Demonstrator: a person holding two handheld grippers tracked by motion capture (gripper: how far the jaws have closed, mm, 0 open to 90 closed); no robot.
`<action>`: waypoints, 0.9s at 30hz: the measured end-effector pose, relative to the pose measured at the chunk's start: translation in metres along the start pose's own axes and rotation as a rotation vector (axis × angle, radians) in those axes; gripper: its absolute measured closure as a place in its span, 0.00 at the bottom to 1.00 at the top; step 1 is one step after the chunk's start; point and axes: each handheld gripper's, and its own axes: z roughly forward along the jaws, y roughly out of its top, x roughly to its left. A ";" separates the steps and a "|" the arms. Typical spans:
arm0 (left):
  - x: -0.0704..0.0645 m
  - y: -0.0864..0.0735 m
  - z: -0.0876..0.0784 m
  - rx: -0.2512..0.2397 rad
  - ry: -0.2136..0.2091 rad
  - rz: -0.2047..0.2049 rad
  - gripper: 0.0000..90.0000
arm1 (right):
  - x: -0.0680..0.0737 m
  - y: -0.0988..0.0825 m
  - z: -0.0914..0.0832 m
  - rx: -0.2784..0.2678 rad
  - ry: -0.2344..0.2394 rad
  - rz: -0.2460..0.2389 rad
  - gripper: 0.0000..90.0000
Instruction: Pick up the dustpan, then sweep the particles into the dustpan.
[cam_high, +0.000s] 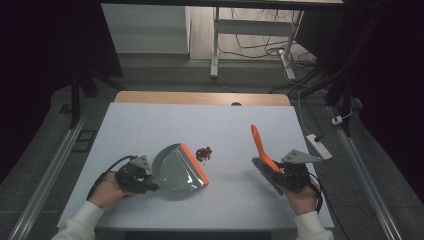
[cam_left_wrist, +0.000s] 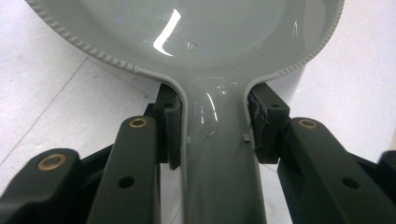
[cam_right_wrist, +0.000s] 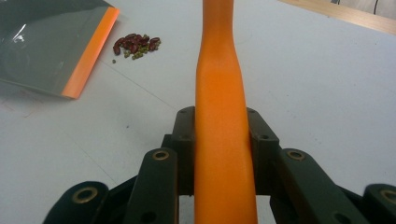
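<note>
The left gripper (cam_high: 150, 184) pinches the stiff, slick dustpan (cam_high: 177, 167) by its handle near the tabletop's front edge; the right gripper (cam_high: 280, 172) clamps the light brush (cam_high: 262, 150) mid-handle; loose beans (cam_high: 203, 153) lie between.

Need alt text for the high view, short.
Two hand-held grippers over a white table: the left gripper clamps a grey dustpan, the right gripper an orange-handled brush. A small pile of beans lies beside the dustpan's orange lip.

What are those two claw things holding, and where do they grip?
The left gripper clamps the grey dustpan by its handle; the right gripper clamps the brush by its orange handle.
</note>
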 end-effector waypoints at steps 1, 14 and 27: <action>0.000 0.000 0.000 0.001 -0.001 0.001 0.68 | 0.000 0.000 0.000 0.000 0.000 0.001 0.78; 0.001 0.001 0.002 0.003 -0.002 -0.005 0.68 | 0.000 0.004 0.001 -0.021 -0.002 0.002 0.78; 0.002 0.000 0.000 0.002 0.000 -0.014 0.68 | 0.016 0.045 0.040 -0.024 0.041 -0.062 0.78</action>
